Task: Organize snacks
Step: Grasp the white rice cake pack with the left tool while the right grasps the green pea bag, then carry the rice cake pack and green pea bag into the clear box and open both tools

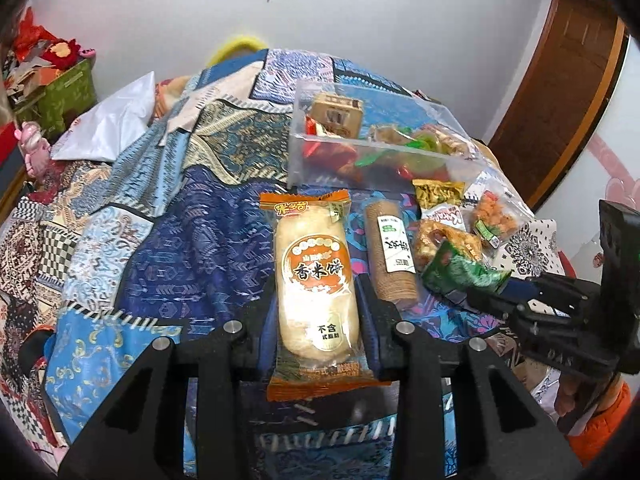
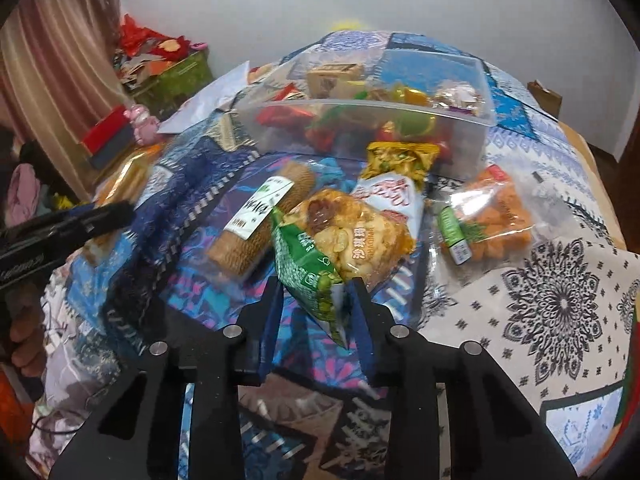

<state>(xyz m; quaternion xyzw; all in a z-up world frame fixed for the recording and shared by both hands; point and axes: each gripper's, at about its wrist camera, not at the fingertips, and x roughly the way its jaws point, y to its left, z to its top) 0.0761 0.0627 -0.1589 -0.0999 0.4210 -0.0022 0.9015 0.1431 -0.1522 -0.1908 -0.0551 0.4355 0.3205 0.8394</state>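
Pinching one rice-cracker pack [image 1: 316,280], left gripper [image 1: 316,308]; right gripper [image 2: 316,300] fingers pinch one green packet [image 2: 308,276].

Glossy plastic rice cracker packet [image 1: 316,292], clear plastic bin [image 1: 372,148], matt patterned cloth [image 1: 192,248].

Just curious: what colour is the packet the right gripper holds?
Green packet, clearest in the right wrist view.
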